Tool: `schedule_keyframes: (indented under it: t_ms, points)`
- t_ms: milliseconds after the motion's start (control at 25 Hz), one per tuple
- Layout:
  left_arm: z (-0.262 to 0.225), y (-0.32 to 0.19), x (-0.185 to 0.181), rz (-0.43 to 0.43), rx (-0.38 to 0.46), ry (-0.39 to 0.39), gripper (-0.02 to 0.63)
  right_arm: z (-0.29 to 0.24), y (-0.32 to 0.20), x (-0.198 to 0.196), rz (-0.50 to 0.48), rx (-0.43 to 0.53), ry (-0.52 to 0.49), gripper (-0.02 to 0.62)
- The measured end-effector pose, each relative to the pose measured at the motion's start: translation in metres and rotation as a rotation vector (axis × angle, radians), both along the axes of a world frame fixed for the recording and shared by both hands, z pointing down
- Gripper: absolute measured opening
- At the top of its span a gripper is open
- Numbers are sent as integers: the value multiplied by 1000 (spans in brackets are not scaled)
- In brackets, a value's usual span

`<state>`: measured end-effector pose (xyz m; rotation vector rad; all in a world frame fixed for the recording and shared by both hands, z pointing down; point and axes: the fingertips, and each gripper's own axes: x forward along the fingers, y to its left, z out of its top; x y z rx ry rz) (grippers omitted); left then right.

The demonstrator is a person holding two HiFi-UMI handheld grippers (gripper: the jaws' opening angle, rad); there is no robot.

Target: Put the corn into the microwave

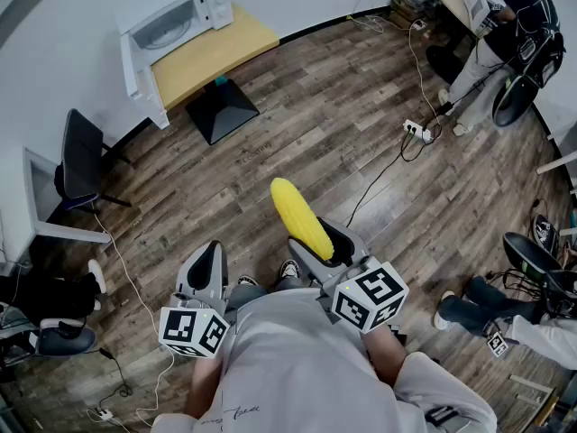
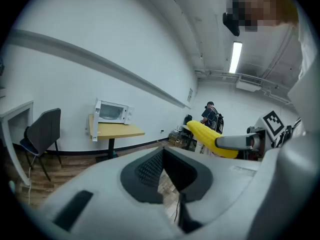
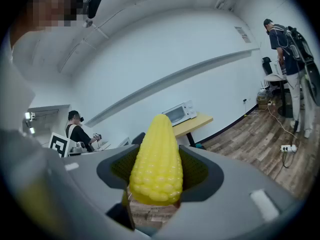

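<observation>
**Corn in the gripper, well short of the microwave**

The person's right gripper (image 1: 323,242) is clamped on a yellow corn (image 1: 302,216), whose tapered tip juts out past the jaws and points towards the microwave (image 1: 176,16). The white microwave sits on a yellow-topped surface (image 1: 212,52) against the wall, well apart from the corn across a stretch of wooden floor (image 1: 361,124). The left gripper (image 1: 210,258), just beside the right one and equally far from the microwave, is closed and holds nothing.
</observation>
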<state>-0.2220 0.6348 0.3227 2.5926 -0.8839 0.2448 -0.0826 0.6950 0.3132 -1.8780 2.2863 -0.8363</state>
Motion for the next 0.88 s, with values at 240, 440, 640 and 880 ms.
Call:
schedule_keyframes:
  t_ms: [240, 440, 640, 880]
  points:
    - [5, -1, 2, -24, 2, -19, -10, 1, -2, 12, -2, 23, -14, 261]
    - [7, -1, 0, -48, 0, -22, -10, -1, -3, 23, 3, 39, -33, 261]
    - [6, -1, 4, -52, -3, -19, -11, 0, -3, 33, 12, 37, -70, 261]
    - [12, -15, 11, -53, -14, -21, -10, 7, -16, 42, 12, 25, -113, 261]
